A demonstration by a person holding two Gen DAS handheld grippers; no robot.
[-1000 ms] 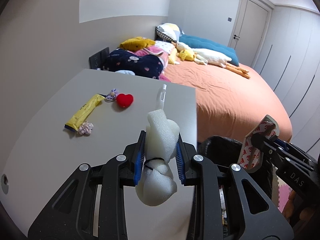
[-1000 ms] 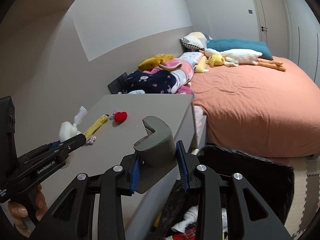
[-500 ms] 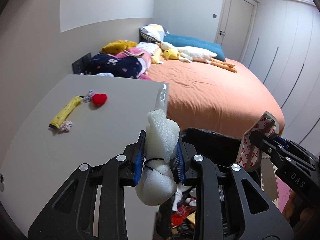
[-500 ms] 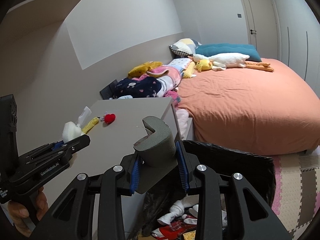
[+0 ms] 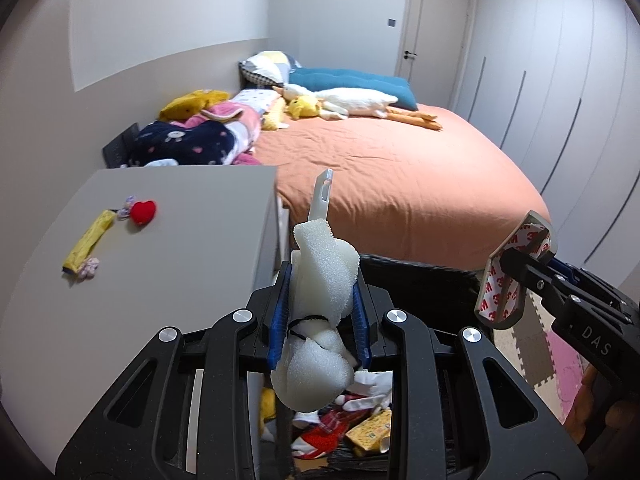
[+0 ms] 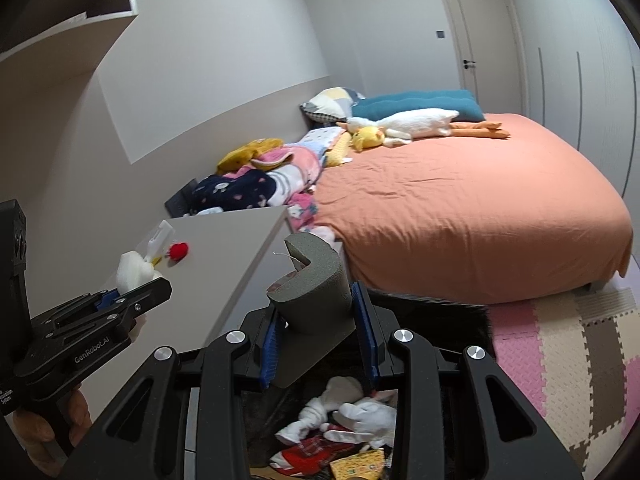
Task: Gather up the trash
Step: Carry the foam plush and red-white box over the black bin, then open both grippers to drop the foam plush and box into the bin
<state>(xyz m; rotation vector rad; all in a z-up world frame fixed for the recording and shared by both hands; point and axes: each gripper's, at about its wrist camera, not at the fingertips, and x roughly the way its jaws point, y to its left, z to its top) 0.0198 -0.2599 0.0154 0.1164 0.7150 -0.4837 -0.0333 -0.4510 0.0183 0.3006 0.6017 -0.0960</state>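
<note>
My left tongs (image 5: 320, 312) point forward and down, their blue pads pinching a lumpy piece of white foam (image 5: 320, 304) that is cinched by a thin dark band in the middle and has a flat white plastic tab standing up from its far end. My right tongs (image 6: 318, 320) tilt down the same way and pinch a curved grey foam corner guard (image 6: 316, 284), whose inner face, seen from the left camera, shows red-lettered white tape backing. Both pieces hang over the open black trash bag (image 6: 440, 312), which sits on the floor between the grey tabletop (image 5: 180, 248) on the left and the orange bed (image 5: 400, 184) on the far right. Inside the bag I see crumpled white tissue, red wrappers and a yellow carton. On the tabletop, well apart from my tongs, lie a yellow wrapper (image 5: 90, 240), a small red heart (image 5: 143, 212) and two little pale trinkets.
</note>
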